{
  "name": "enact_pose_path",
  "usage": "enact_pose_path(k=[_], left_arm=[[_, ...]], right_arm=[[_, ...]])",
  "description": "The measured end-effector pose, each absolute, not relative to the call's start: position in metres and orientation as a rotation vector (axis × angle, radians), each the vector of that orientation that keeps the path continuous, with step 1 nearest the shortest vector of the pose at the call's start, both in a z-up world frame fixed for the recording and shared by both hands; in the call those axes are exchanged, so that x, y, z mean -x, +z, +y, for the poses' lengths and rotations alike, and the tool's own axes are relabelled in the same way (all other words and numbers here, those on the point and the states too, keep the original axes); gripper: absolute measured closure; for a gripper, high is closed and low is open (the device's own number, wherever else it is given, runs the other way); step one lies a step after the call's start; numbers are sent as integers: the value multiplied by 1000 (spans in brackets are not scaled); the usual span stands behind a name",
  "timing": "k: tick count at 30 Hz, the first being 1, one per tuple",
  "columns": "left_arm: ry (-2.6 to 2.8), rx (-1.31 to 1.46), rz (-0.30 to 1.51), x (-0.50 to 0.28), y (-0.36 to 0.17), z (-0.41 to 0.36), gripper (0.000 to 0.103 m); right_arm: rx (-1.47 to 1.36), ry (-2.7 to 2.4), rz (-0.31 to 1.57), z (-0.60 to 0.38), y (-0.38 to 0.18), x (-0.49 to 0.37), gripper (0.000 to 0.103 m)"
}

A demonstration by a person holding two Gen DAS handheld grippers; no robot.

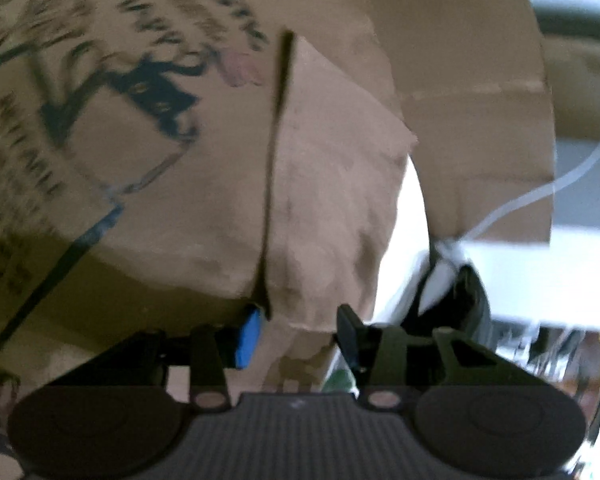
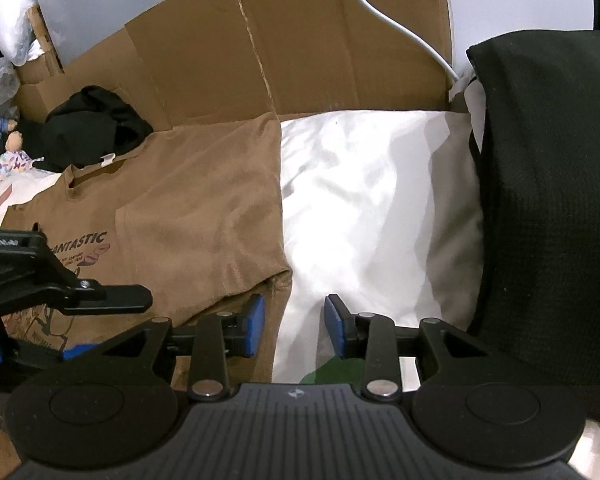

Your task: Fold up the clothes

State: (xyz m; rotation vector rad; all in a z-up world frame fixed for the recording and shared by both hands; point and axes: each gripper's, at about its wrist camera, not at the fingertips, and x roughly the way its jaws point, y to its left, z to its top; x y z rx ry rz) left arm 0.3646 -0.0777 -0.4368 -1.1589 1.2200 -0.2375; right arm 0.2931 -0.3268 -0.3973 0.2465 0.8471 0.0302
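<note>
A brown T-shirt (image 2: 204, 208) with a dark print lies flat on a white sheet (image 2: 380, 200), its right side folded over to a straight edge. My right gripper (image 2: 295, 326) is open just above the shirt's lower right corner, with one fingertip over the fabric and the other over the sheet. The left wrist view is blurred and close to the shirt (image 1: 332, 184). There my left gripper (image 1: 298, 332) is open, and a folded flap of brown fabric lies between and beyond its fingers without the pads pressing on it. In the right wrist view the left gripper's black frame (image 2: 60, 284) hovers over the printed part.
Flattened cardboard (image 2: 300, 48) stands behind the shirt, with a white cable (image 2: 400, 28) running across it. A crumpled black garment (image 2: 96, 124) and stuffed toys (image 2: 4, 140) lie at the far left. A large black cushion (image 2: 552, 200) borders the sheet on the right.
</note>
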Motion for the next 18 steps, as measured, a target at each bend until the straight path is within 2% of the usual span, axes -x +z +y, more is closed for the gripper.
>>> enact_pose_path(k=[4, 6, 8, 9, 10, 15, 18], left_arm=[[-208, 1187, 1197, -364, -438, -80, 54], [-194, 1187, 1192, -364, -438, -82, 58], [-189, 1153, 1184, -364, -436, -86, 70], [-188, 1133, 1179, -365, -435, -88, 93], [-193, 1115, 1183, -365, -435, -89, 96], [-180, 1016, 1158, -364, -424, -84, 98], [-173, 969, 1148, -362, -417, -82, 98]], right_arm=[[-241, 30, 844, -322, -399, -297, 66], [-236, 26, 847, -320, -402, -298, 66], [-235, 22, 849, -319, -404, -299, 66], [-234, 23, 849, -319, -405, -299, 66], [-229, 23, 850, -318, -406, -300, 67], [-233, 20, 846, -322, -408, -299, 79], [-248, 20, 850, -326, -409, -299, 81]])
